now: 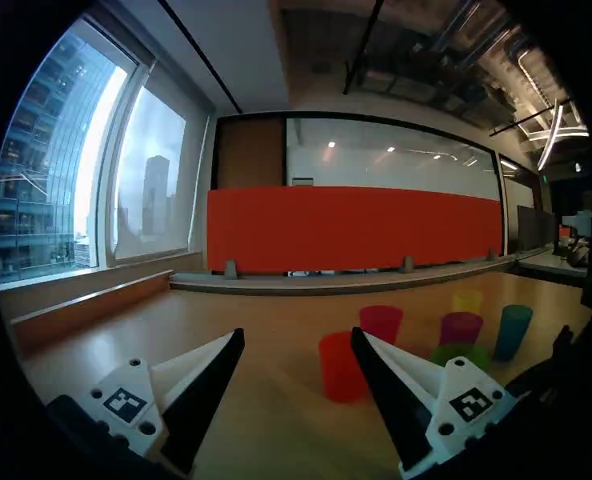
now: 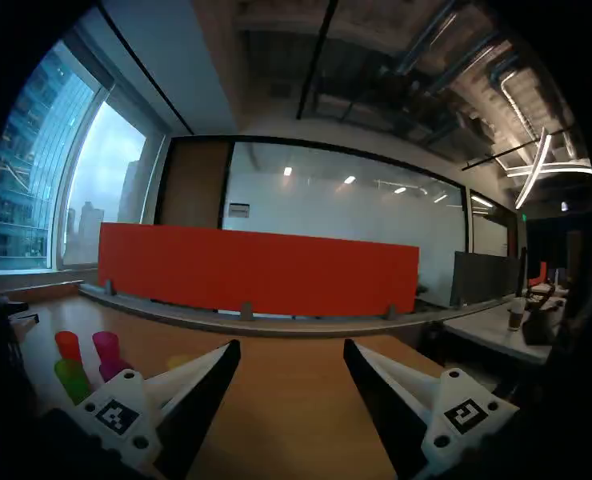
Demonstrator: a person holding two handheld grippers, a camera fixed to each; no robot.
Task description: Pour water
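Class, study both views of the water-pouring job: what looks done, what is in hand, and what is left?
Done: nothing that shows; the cups all stand upright on the table, none lifted. In hand: nothing; the left gripper and right gripper are both open and empty. Left: likely the whole job, grasping a cup such as the red cup and pouring. Whether any holds water cannot be told.

The left gripper (image 1: 296, 334) has one finger (image 1: 384, 384) covering the right side of the orange cup (image 1: 336, 368) and the lower edge of the green cup (image 1: 457, 350). The purple cup (image 1: 461, 326) hides the base of the yellow cup (image 1: 467, 301). In the right gripper view, items on the far desk (image 2: 488, 330) are too small to tell.
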